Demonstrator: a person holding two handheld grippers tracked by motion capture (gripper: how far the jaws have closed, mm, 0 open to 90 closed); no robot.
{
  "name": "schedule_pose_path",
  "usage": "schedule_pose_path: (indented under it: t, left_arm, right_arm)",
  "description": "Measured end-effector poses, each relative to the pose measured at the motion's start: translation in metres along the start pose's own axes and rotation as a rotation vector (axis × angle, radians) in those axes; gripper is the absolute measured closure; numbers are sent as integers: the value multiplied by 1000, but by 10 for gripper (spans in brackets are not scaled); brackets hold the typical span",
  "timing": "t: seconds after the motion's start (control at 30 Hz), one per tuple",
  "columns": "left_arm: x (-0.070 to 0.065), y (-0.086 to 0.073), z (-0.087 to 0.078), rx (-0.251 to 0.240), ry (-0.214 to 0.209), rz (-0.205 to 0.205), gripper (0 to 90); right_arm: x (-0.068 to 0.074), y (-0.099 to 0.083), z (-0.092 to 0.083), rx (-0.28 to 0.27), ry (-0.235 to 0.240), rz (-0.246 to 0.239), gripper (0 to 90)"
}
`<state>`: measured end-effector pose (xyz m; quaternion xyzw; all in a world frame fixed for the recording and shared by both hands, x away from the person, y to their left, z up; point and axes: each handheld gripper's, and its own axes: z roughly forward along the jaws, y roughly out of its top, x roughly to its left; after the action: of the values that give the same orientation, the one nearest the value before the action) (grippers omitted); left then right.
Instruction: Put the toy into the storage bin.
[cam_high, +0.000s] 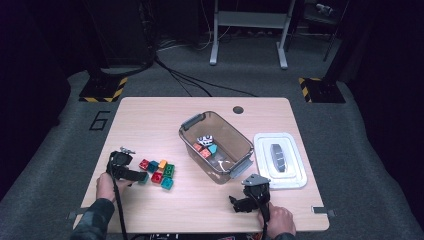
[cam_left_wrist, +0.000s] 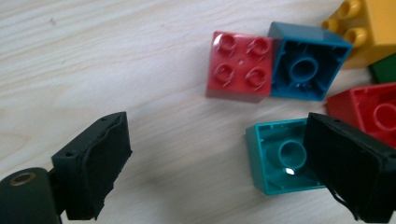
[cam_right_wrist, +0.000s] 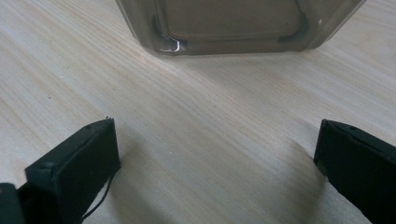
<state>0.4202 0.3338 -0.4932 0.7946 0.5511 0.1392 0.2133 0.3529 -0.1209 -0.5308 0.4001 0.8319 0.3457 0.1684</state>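
A: Risk check on the left hand-held gripper (cam_left_wrist: 212, 158)?

B: Jaws are seen open, nothing clamped. The teal brick (cam_left_wrist: 280, 156) is not centred: it lies hollow side up on the worktop (cam_left_wrist: 116, 56), partly under the right-side jaw, with bare wood across most of the gap. If closed as is, the brick is likely shoved sideways or tipped, not pinched.

A: Neighbours?

B: The red brick (cam_left_wrist: 240, 65) and blue brick (cam_left_wrist: 306, 65) are touching each other just ahead of the jaws; another red one (cam_left_wrist: 369, 109) sits beside the far jaw. A clipped neighbour is possible.

A: Right side?

B: The right hand-held gripper (cam_right_wrist: 217, 154) is held open over bare worktop, empty, with the clear bin (cam_right_wrist: 233, 23) just ahead.
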Motion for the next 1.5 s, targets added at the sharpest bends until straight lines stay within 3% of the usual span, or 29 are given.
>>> schedule_pose_path:
  t: [0.07,0.17,0.4,0.47,0.53,0.6,0.7,0.8,1.03,1.2,1.5]
  left_arm:
    - [7,-4,-5,-27,-3,-27,90]
    - [7,-7,-9,-57,-35,-58,83]
    - [-6,-5,-6,-49,-87,-26,21]
    - [-7,-6,-6,-62,-110,5,91]
    - [-9,-6,-5,-70,-91,21,272]
    - [-9,-7,-6,-67,-122,18,340]
    - [-10,-9,-5,-51,-115,24,419]
    - [-9,-10,-4,-65,-99,25,576]
    - [1,-11,-12,-89,-111,18,592]
    - [10,-5,-23,-114,-127,-9,593]
    - [8,14,-38,-141,-132,18,593]
  right_arm:
    - [0,0,0,-1,0,-3,0]
    - [0,0,0,-1,0,-3,0]
    - [0,0,0,-1,-1,-3,0]
    - [0,0,0,-1,0,-3,0]
    - [0,0,0,-1,0,-3,0]
    - [0,0,0,-1,0,-3,0]
    - [0,0,0,-1,0,-3,0]
    - [0,0,0,-1,0,-3,0]
    - [0,0,0,-1,0,-3,0]
    - [0,0,0,0,0,-3,0]
    - [0,0,0,-3,-2,6,0]
